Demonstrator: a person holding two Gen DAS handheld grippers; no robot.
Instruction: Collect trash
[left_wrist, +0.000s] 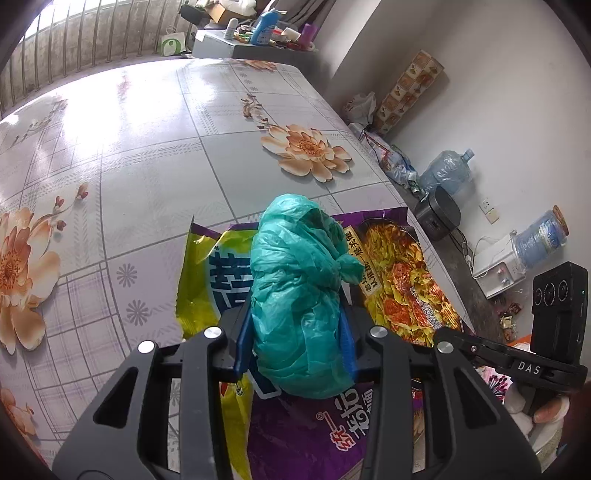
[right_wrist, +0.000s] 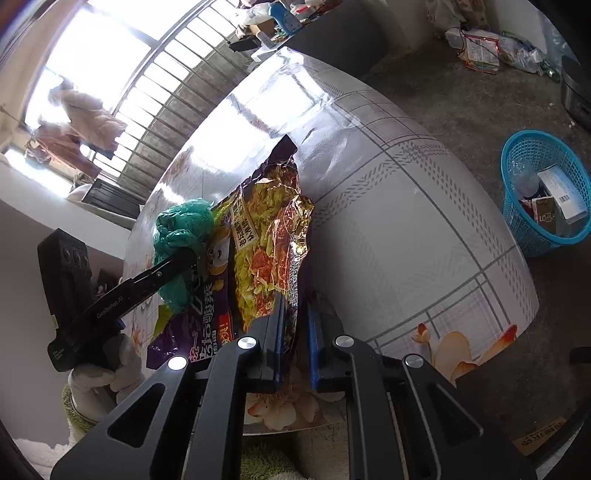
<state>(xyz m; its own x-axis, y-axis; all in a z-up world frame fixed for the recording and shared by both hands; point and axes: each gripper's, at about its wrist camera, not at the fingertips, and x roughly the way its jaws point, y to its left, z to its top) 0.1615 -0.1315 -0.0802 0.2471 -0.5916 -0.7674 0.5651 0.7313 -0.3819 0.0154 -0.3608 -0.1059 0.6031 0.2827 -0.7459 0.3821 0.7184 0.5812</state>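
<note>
A crumpled green plastic bag (left_wrist: 295, 295) lies on top of a large purple and yellow noodle wrapper (left_wrist: 399, 266) near the front right edge of the flowered table (left_wrist: 147, 147). My left gripper (left_wrist: 295, 332) is shut on the green bag, with a blue pad pressed against each side. In the right wrist view the wrapper (right_wrist: 266, 251) stands crinkled, and its lower edge is pinched in my right gripper (right_wrist: 295, 332), which is shut on it. The green bag (right_wrist: 181, 229) and the left gripper's fingers (right_wrist: 177, 262) show just left of the wrapper.
A blue mesh basket (right_wrist: 517, 221) holding some boxes stands on the floor to the right of the table (right_wrist: 406, 240). A rice cooker (left_wrist: 437, 214), water jugs (left_wrist: 447, 170) and a dispenser (left_wrist: 498, 266) line the wall. A cluttered cabinet (left_wrist: 236, 44) stands beyond the table's far end.
</note>
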